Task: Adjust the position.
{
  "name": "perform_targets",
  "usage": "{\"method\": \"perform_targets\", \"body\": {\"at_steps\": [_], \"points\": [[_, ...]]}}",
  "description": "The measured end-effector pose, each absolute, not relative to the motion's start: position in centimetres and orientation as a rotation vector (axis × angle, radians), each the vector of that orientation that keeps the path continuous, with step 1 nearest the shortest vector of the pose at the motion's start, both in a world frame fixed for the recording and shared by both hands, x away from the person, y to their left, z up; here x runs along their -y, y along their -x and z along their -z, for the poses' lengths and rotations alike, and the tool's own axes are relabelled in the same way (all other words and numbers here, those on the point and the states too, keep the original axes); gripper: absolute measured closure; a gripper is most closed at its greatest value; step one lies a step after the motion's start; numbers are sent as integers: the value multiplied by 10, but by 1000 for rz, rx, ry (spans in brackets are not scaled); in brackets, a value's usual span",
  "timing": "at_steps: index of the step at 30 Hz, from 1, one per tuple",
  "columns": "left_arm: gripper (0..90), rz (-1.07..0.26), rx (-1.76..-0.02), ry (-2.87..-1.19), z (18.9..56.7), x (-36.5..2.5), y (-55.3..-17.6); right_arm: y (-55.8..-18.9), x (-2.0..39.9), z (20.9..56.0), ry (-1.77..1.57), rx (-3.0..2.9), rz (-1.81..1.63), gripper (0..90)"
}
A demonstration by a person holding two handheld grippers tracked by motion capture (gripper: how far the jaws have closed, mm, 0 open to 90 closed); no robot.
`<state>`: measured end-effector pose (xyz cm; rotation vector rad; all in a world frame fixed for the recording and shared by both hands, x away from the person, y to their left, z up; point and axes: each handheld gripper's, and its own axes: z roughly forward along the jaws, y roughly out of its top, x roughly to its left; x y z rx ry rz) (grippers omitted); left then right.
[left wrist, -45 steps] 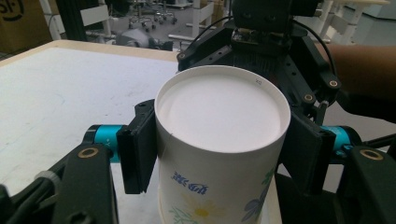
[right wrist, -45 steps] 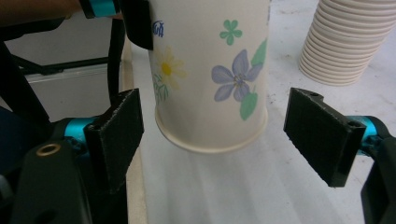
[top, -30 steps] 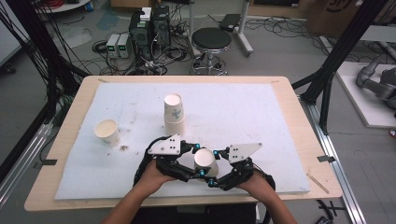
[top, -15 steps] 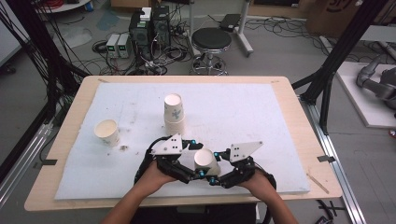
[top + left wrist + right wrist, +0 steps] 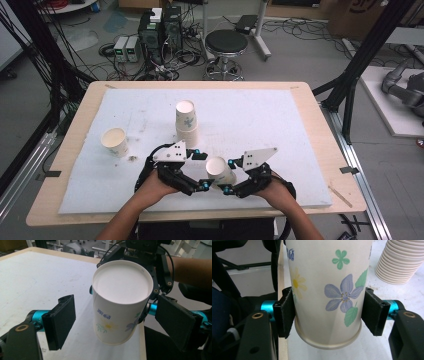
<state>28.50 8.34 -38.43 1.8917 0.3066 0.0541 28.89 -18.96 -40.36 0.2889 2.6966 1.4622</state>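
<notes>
While right gripper (image 5: 328,312) clamps flowered paper cup (image 5: 328,290) near its base, left gripper (image 5: 117,322) jaws just opened wide, cup between them, untouched. Risk: thin wall (looks soft) may buckle or slip from squeeze; cup stack (image 5: 186,122) beyond left gripper may get bumped.

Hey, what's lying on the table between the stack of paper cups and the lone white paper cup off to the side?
Nothing but bare white foam mat between the stack of paper cups and the lone white paper cup, seen in the high view.
</notes>
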Motion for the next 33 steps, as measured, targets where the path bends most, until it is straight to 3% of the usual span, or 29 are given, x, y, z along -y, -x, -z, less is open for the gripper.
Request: {"method": "perform_targets", "body": {"at_steps": [13,33], "points": [[168,-30,-294,-1965,380,-90,-287,-292,182,407,-233,-2780,-1311,353],[168,-31,-229,-2131,370,-75,-292,-295,159,381,-58,-2847,-1007,352]]}}
